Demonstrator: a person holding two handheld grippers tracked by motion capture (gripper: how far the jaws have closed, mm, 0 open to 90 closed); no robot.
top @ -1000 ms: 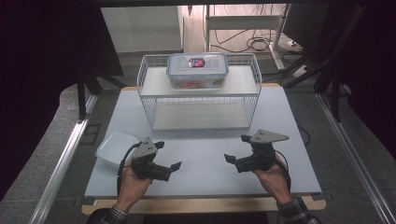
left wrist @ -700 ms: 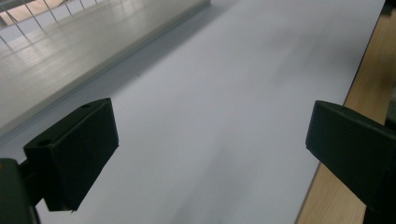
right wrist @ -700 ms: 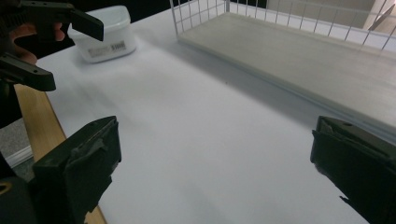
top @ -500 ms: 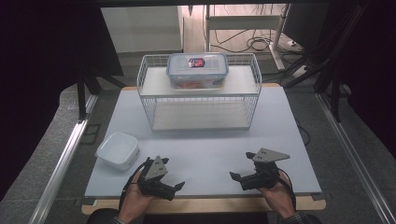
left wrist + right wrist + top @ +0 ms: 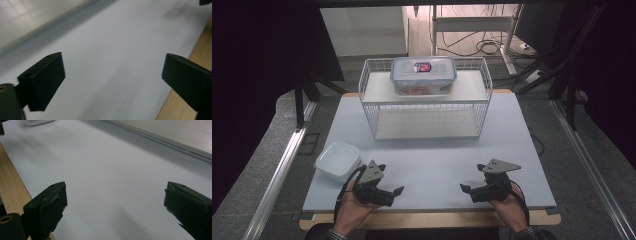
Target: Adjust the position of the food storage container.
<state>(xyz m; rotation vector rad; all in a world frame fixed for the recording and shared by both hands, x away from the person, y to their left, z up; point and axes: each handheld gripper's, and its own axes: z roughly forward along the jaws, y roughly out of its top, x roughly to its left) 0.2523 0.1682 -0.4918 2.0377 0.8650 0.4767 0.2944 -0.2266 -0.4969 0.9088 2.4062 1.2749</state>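
My left gripper [image 5: 392, 186] lies low over the white mat [image 5: 432, 160] near the front edge, at the left, and points right. Its jaws [image 5: 113, 75] stand wide apart with nothing between them, and they have just been closing a little. My right gripper [image 5: 469, 182] sits at the front right and points left toward the other. Its jaws [image 5: 115, 200] are open over the bare mat. A hand holds each gripper from below.
A white wire rack [image 5: 427, 107] stands at the back of the mat, with a clear lidded container [image 5: 423, 75] on its top shelf. A small white tub [image 5: 337, 160] rests at the mat's left edge, just behind the left gripper. The wooden table edge [image 5: 432, 217] runs along the front.
Both hands have drawn back toward the front edge and sunk lower. The left gripper has shifted right, away from the white tub, which is now fully visible.
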